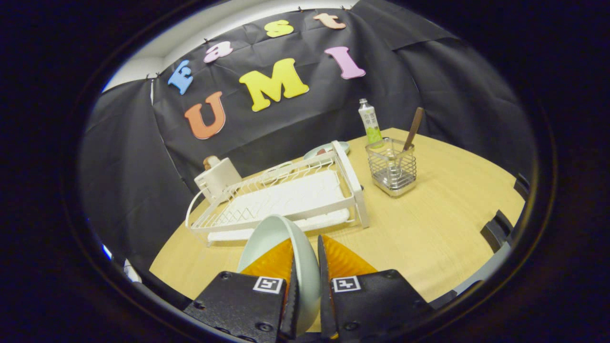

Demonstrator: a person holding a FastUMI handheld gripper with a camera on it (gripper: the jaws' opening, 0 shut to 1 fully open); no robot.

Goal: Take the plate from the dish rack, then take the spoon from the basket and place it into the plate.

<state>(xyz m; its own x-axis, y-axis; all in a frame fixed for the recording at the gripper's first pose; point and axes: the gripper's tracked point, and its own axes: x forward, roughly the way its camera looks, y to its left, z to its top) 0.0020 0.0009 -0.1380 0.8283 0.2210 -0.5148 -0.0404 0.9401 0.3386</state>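
The claw (305, 281) pinches the pale plate (279, 238) on its edge — one finger on each side, plate standing up. Just past the plate sits the white dish rack (286, 195). Farther off, to the right, the spoon (412, 128) stands in the wire basket (391, 166) — on the wooden table (443, 219).

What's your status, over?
Gripper shut on plate, held on edge, clear of dish rack. Spoon standing in basket, beyond the rack. Nothing blocking the table between.
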